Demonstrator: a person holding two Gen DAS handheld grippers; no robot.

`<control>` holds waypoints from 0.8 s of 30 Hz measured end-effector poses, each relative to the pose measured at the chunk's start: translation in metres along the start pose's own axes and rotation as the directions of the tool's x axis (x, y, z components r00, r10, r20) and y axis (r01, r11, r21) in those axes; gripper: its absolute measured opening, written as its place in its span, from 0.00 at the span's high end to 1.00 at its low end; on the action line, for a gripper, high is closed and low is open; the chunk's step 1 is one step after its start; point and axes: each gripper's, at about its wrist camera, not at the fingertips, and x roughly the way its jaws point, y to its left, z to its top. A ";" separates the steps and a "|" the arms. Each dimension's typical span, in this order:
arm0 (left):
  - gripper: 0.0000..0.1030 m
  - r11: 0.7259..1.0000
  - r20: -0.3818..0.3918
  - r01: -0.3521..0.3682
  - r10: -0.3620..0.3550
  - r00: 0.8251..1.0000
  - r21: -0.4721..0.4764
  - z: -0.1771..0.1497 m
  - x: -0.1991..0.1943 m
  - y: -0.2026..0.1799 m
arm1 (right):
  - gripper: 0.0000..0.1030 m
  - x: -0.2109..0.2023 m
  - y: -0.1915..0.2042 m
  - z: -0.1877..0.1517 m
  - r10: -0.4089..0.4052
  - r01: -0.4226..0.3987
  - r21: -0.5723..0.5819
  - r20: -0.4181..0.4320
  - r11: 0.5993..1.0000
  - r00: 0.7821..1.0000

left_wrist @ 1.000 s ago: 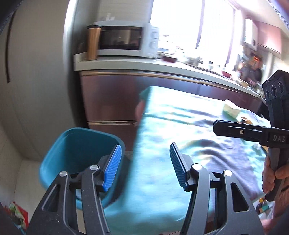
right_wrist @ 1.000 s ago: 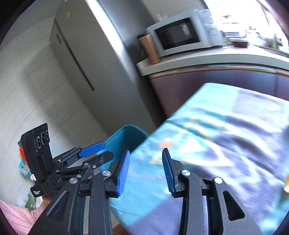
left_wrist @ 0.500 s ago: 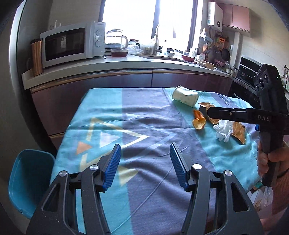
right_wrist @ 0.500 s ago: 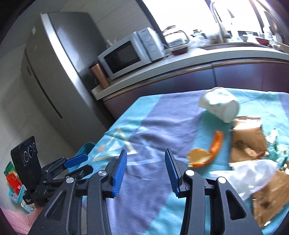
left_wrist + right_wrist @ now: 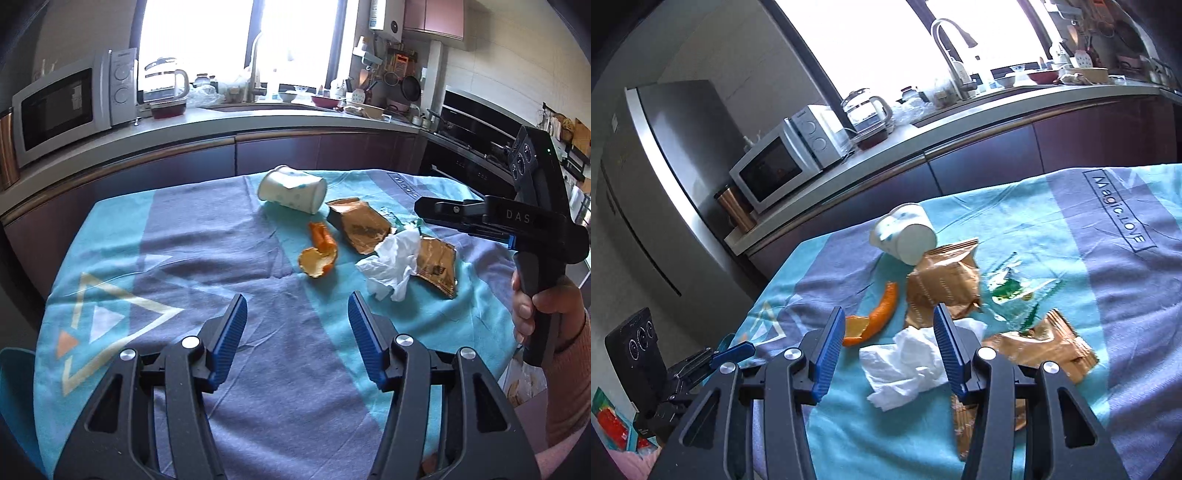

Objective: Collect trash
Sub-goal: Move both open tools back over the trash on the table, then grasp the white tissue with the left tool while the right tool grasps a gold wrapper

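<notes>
On the teal and purple tablecloth (image 5: 192, 258) lies a heap of trash: a tipped paper cup (image 5: 291, 189) (image 5: 905, 234), orange peel (image 5: 319, 253) (image 5: 877, 314), two brown wrappers (image 5: 360, 225) (image 5: 436, 266), a crumpled white tissue (image 5: 391, 267) (image 5: 908, 365) and a clear green wrapper (image 5: 1012, 286). My left gripper (image 5: 295, 332) is open over bare cloth, short of the peel. My right gripper (image 5: 888, 343) hovers just above the tissue, its jaws opening, with nothing pressed between the pads. A hand holds it at the right of the left wrist view.
A teal bin's rim (image 5: 14, 387) shows off the table's left edge. Behind the table runs a kitchen counter (image 5: 258, 114) with a microwave (image 5: 66, 107), a kettle and a sink. A steel fridge (image 5: 646, 184) stands far left, an oven (image 5: 472, 122) at the right.
Both grippers swung right from the bin and fridge side to the table's middle, and the trash heap came into view. The right jaws stand wider than before.
</notes>
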 end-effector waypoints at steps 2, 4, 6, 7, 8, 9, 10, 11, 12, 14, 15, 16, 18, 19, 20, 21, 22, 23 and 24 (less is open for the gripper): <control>0.45 0.999 -0.012 0.038 -0.038 0.999 0.015 0.002 0.008 -0.012 | 0.54 -0.007 -0.012 -0.002 -0.019 0.019 0.023 0.013 1.000 1.000; 0.44 0.997 -0.029 0.075 -0.075 0.997 0.024 0.005 0.018 -0.023 | 0.54 -0.014 -0.025 -0.004 -0.041 0.040 0.050 0.026 0.998 0.999; 0.43 0.994 -0.047 0.102 -0.100 0.994 0.032 0.007 0.028 -0.032 | 0.54 -0.020 -0.038 -0.006 -0.064 0.061 0.078 0.036 0.995 0.997; 0.41 0.993 -0.055 0.112 -0.110 0.992 0.035 0.008 0.032 -0.037 | 0.54 -0.024 -0.045 -0.008 -0.078 0.074 0.096 0.041 0.993 0.996; 0.40 0.992 -0.064 0.120 -0.118 0.991 0.036 0.009 0.037 -0.040 | 0.53 -0.027 -0.051 -0.010 -0.087 0.082 0.112 0.043 0.990 0.995; 0.40 0.991 -0.073 0.126 -0.123 0.990 0.036 0.010 0.042 -0.044 | 0.53 -0.030 -0.058 -0.012 -0.096 0.090 0.127 0.043 0.988 0.994; 0.39 0.990 -0.081 0.134 -0.130 0.988 0.036 0.012 0.047 -0.046 | 0.52 -0.032 -0.064 -0.014 -0.106 0.099 0.139 0.042 0.985 0.994; 0.38 0.989 -0.090 0.144 -0.140 0.986 0.035 0.013 0.051 -0.049 | 0.50 -0.033 -0.069 -0.016 -0.115 0.108 0.148 0.040 0.983 0.993; 0.38 0.989 -0.098 0.146 -0.142 0.985 0.032 0.014 0.055 -0.052 | 0.49 -0.034 -0.074 -0.019 -0.122 0.115 0.159 0.036 0.981 0.992; 0.37 0.988 -0.115 0.153 -0.149 0.982 0.029 0.015 0.064 -0.056 | 0.48 -0.035 -0.082 -0.023 -0.128 0.122 0.176 0.024 0.977 0.991; 0.37 0.988 -0.125 0.155 -0.151 0.981 0.025 0.015 0.069 -0.058 | 0.47 -0.034 -0.086 -0.026 -0.127 0.121 0.185 0.018 0.975 0.992; 0.37 0.987 -0.134 0.157 -0.152 0.979 0.023 0.015 0.073 -0.058 | 0.46 -0.033 -0.089 -0.028 -0.126 0.122 0.193 0.011 0.974 0.992; 0.37 0.987 -0.155 0.159 -0.155 0.976 0.015 0.016 0.082 -0.061 | 0.44 -0.030 -0.093 -0.031 -0.115 0.114 0.211 -0.005 0.971 0.993; 0.37 0.987 -0.163 0.161 -0.157 0.974 0.011 0.016 0.087 -0.062 | 0.44 -0.028 -0.095 -0.032 -0.107 0.107 0.218 -0.012 0.970 0.994; 0.37 0.987 -0.169 0.162 -0.158 0.973 0.006 0.017 0.090 -0.062 | 0.43 -0.026 -0.095 -0.033 -0.102 0.103 0.220 -0.018 0.970 0.995; 0.37 0.987 -0.175 0.161 -0.158 0.972 0.000 0.017 0.093 -0.063 | 0.43 -0.024 -0.095 -0.034 -0.097 0.100 0.220 -0.025 0.970 0.995; 0.37 0.986 -0.181 0.164 -0.163 0.970 -0.007 0.018 0.096 -0.063 | 0.43 -0.022 -0.095 -0.034 -0.091 0.096 0.221 -0.030 0.971 0.995; 0.38 0.986 -0.187 0.166 -0.166 0.968 -0.014 0.019 0.098 -0.063 | 0.43 -0.021 -0.095 -0.034 -0.084 0.090 0.225 -0.033 0.970 0.996; 0.40 0.986 -0.193 0.167 -0.167 0.967 -0.019 0.020 0.101 -0.063 | 0.43 -0.019 -0.095 -0.034 -0.077 0.083 0.229 -0.035 0.970 0.996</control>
